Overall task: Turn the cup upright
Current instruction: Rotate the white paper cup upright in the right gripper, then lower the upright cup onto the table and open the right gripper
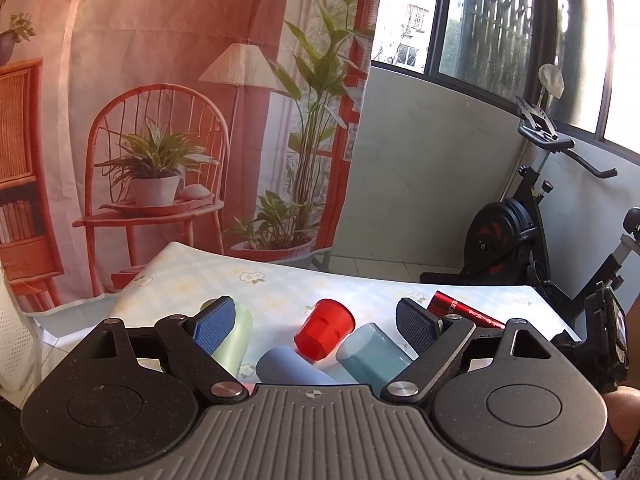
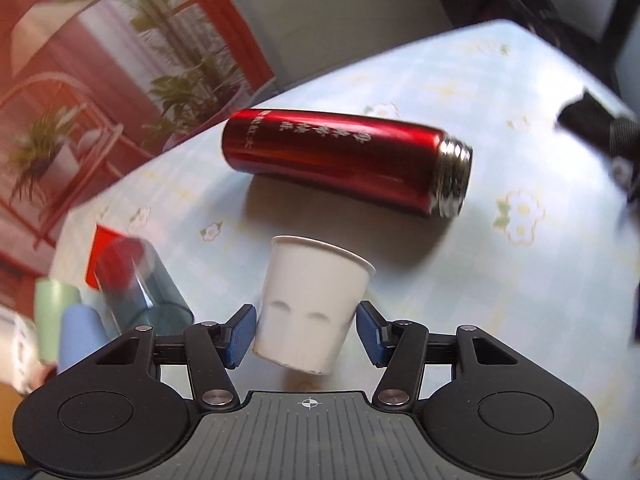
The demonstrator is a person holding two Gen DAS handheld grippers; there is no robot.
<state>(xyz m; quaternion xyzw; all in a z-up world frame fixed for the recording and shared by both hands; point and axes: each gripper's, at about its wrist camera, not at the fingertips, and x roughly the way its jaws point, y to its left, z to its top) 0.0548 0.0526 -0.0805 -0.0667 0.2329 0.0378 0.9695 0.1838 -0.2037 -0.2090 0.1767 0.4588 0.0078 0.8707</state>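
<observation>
A white paper cup (image 2: 310,306) lies tipped between the fingers of my right gripper (image 2: 306,334), its rim pointing away; the left pad touches or nearly touches it and the right pad stands a little off. The right jaws are open around it. My left gripper (image 1: 316,322) is open and empty above several cups lying on their sides: a red cup (image 1: 325,334), a teal cup (image 1: 370,354), a blue cup (image 1: 288,368) and a pale green cup (image 1: 236,334). The red cup (image 2: 105,256), teal cup (image 2: 140,284), blue cup (image 2: 80,334) and green cup (image 2: 54,312) also show at the right wrist view's left.
A red metal flask (image 2: 340,160) without its lid lies on its side beyond the white cup, also visible in the left wrist view (image 1: 464,312). The table has a light flowered cloth (image 2: 500,280). An exercise bike (image 1: 532,216) stands past the table's far right edge. A printed backdrop (image 1: 160,120) hangs behind.
</observation>
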